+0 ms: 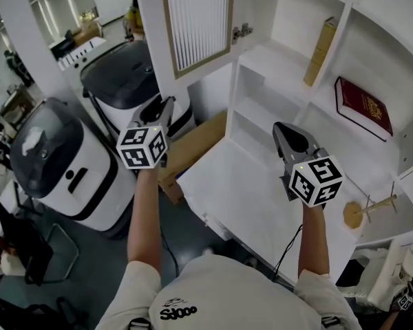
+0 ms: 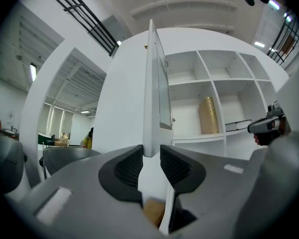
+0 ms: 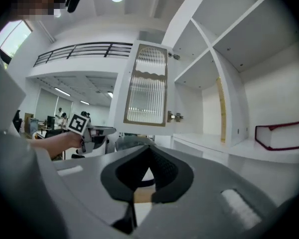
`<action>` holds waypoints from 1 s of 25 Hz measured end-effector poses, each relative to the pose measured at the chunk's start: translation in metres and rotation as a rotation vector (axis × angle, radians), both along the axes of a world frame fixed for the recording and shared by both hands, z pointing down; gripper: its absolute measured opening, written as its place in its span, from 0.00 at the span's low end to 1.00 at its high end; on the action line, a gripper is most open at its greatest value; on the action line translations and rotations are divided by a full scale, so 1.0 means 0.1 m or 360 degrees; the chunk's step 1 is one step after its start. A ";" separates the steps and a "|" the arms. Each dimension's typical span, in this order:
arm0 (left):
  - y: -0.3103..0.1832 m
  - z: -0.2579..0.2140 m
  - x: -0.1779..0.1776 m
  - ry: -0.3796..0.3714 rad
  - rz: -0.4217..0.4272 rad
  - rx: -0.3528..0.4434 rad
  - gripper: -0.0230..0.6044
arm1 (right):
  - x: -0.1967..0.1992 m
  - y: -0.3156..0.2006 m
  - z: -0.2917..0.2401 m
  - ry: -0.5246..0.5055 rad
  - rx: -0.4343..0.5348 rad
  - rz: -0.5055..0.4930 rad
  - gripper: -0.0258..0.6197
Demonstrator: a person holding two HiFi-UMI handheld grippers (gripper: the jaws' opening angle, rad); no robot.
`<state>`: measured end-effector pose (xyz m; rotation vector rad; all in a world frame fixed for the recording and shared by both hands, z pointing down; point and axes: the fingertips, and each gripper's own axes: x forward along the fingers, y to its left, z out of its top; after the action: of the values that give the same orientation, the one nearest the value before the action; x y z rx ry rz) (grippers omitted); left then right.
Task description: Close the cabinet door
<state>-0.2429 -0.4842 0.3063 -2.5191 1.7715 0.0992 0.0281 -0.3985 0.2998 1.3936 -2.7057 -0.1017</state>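
Observation:
The cabinet door (image 1: 196, 23) is white with a ribbed glass panel and stands swung open to the left of the white shelf unit (image 1: 289, 67). My left gripper (image 1: 166, 104) is level just short of the door's lower free edge. In the left gripper view the door (image 2: 150, 83) shows edge-on straight ahead, and the left gripper (image 2: 151, 153) is open, its pads clear of the edge. My right gripper (image 1: 282, 128) hovers over the white counter (image 1: 248, 198) with its jaws shut and empty. In the right gripper view the right gripper (image 3: 148, 149) points toward the door (image 3: 147, 86).
A red book (image 1: 363, 106) lies on a shelf and a tall tan book (image 1: 321, 41) stands upright above it. A wooden stand (image 1: 365, 208) sits at the right. Cardboard (image 1: 193, 146) and two white-and-black machines (image 1: 55, 163) stand on the floor at left.

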 end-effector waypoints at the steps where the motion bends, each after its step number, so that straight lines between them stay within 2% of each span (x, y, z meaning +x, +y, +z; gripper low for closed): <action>1: 0.01 0.00 0.00 0.0023 -0.0023 0.0002 0.24 | 0.07 -0.02 0.04 0.0040 -0.0017 0.0034 0.04; 4: 0.07 0.01 0.05 0.0054 -0.0071 0.0001 0.17 | 0.23 -0.03 0.10 0.0072 -0.0048 0.0067 0.04; 9: 0.28 0.00 0.29 0.0050 -0.0094 0.0030 0.17 | 0.48 0.06 0.07 0.0026 -0.0044 0.0065 0.04; 13: 0.46 0.01 0.58 0.0013 -0.0060 0.0043 0.16 | 0.66 0.10 0.07 -0.0002 -0.0041 0.0074 0.04; 21: 0.69 0.02 1.30 -0.0016 0.0148 0.0021 0.17 | 0.84 0.18 0.01 -0.0043 -0.0011 0.0090 0.04; 25: 0.71 0.01 1.75 -0.0051 0.0307 0.0025 0.20 | 0.95 0.24 -0.02 -0.0047 0.0005 0.0110 0.04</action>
<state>-0.0679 -0.4131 0.3077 -2.6579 1.5065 0.0805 0.1229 -0.3743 0.2978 1.4996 -2.6784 -0.0809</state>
